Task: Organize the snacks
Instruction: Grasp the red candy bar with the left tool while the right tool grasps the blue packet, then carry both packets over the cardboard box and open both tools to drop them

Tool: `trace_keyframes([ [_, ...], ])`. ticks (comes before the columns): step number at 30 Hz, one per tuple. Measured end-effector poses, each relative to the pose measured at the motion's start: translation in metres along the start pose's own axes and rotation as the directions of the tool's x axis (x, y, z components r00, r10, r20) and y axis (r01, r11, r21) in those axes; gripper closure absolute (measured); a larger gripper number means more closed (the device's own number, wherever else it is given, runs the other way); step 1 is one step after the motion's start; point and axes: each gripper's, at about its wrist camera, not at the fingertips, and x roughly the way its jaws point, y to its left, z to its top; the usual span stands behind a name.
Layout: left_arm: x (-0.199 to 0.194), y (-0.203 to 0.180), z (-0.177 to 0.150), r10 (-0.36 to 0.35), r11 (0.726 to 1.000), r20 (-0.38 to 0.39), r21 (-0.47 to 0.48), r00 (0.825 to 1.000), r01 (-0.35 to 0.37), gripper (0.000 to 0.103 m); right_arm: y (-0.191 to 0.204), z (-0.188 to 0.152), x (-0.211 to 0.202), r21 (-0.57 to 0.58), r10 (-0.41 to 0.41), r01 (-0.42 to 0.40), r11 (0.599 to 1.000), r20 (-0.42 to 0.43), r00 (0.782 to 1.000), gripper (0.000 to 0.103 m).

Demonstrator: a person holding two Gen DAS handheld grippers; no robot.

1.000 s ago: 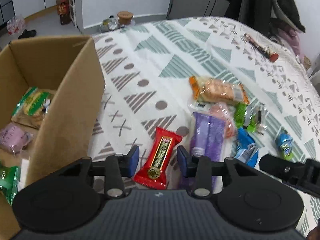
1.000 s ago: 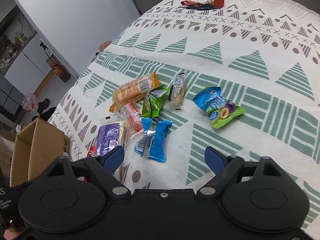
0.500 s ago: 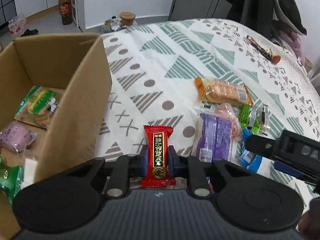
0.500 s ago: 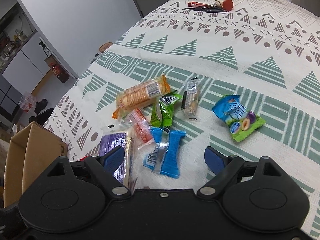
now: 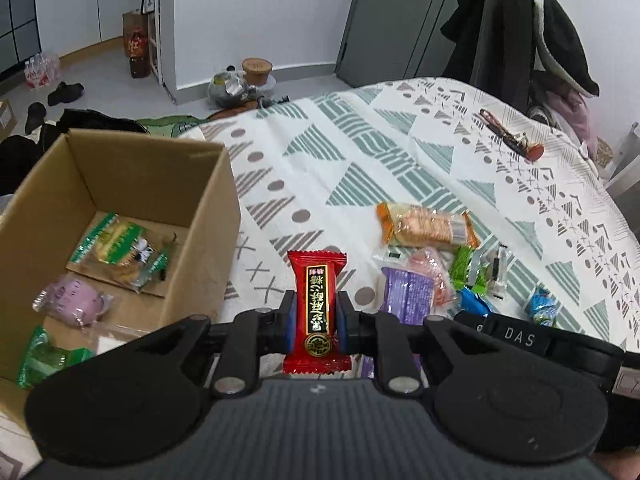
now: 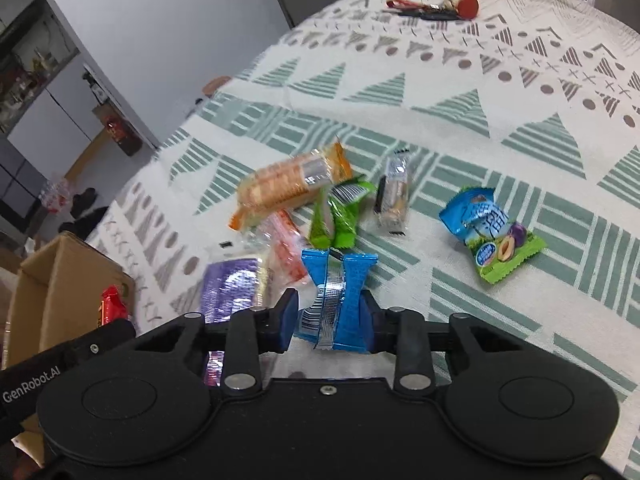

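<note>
Snacks are lying clustered on the patterned bed (image 5: 360,168), with bare cloth stretching toward twelve o'clock. The left claw (image 5: 316,316) is pinching a red snack bar (image 5: 318,308); at nine o'clock the cardboard box (image 5: 200,240) is standing open. Only the right wrist view is showing the right claw (image 6: 330,312) clamping a blue packet (image 6: 340,292).

Box (image 5: 208,216) sits left on the bedspread (image 5: 360,160) — loose snacks (image 5: 428,226) lie right.
</note>
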Motion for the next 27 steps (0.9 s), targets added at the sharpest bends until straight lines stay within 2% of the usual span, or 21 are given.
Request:
trace_keyframes([
  [10, -0.037, 0.002, 0.006, 0.028, 0.999, 0.059, -0.018, 0.998, -0.027, 0.085, 0.009, 0.001, -0.033, -0.015, 0.087, -0.087, 0.996, 0.072, 0.994, 0.073],
  [27, -0.086, 0.043, 0.012, 0.122, 0.989, 0.122, -0.099, 0.985, -0.111, 0.084, 0.051, -0.007, -0.071, -0.101, 0.225, -0.212, 0.972, 0.140, 0.964, 0.074],
])
